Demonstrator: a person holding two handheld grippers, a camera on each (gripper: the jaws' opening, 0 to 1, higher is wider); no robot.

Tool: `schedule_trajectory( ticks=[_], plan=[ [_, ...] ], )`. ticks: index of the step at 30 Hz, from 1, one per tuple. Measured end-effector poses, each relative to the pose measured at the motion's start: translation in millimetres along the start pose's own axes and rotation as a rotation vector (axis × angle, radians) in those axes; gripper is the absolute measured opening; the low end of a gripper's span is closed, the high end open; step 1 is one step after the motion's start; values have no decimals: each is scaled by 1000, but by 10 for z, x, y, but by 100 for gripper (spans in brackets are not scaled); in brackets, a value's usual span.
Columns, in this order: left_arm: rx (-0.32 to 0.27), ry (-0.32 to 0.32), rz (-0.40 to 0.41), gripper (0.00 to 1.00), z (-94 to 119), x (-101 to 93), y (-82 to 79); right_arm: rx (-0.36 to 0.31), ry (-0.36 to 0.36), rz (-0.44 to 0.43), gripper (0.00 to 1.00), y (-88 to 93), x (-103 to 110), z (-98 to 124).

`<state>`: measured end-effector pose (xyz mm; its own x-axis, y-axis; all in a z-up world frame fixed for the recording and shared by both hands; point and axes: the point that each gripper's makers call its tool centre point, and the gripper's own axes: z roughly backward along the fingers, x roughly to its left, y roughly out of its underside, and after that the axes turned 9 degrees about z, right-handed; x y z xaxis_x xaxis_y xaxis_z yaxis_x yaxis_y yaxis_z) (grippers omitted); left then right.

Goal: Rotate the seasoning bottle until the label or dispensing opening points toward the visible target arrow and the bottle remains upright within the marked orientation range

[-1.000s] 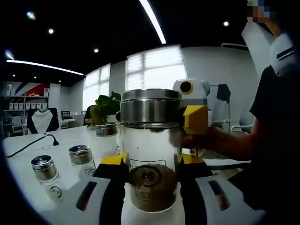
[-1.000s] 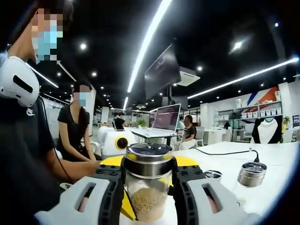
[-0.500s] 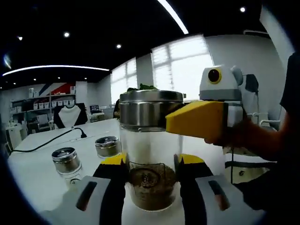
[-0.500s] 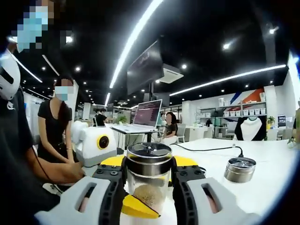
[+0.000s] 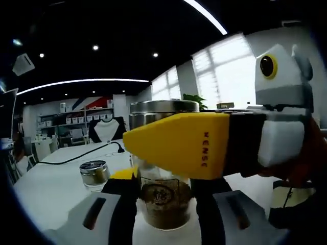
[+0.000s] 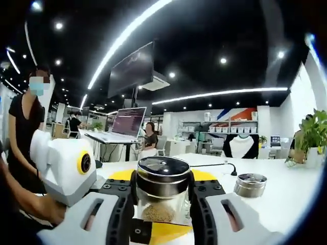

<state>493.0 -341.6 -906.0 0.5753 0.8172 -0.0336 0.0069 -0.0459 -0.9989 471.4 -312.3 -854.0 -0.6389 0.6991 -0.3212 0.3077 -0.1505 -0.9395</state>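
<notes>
The seasoning bottle (image 5: 162, 176) is standing upright on the tabletop (image 5: 56, 186) between the jaws of the left gripper (image 5: 162, 201), with the right gripper (image 5: 204, 145) crossing just in front of its lid. A second jar (image 5: 94, 173) is sitting on the tabletop to the left gripper's left, farther off.

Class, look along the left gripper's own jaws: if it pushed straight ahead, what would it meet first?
Nothing new: the left gripper already has the seasoning bottle between its jaws. Just above, the right gripper crosses in front of the bottle's metal cap.
</notes>
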Motion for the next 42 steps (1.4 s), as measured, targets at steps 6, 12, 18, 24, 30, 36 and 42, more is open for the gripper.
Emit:
schedule_trajectory(
  ticks=[6,12,18,24,30,36,42],
  plan=[
    [13,158,68,46,-24,-139,15,21,-75,-64,38,17,-50,82],
    [36,363,133,44,88,-313,-46,22,-206,-80,37,-64,-10,177],
    [20,515,66,46,268,-498,-136,-94,-433,-75,37,-260,225,364],
    [40,544,55,46,321,-511,-124,-129,-474,-134,37,-249,217,402],
    [51,415,-29,46,203,-380,-65,-90,-396,-8,38,-175,238,289],
    [31,270,-74,46,122,-233,-106,-64,-284,-21,39,-135,161,163],
    [33,191,37,45,53,-106,-57,1,-142,-77,38,1,74,43]
  ],
)
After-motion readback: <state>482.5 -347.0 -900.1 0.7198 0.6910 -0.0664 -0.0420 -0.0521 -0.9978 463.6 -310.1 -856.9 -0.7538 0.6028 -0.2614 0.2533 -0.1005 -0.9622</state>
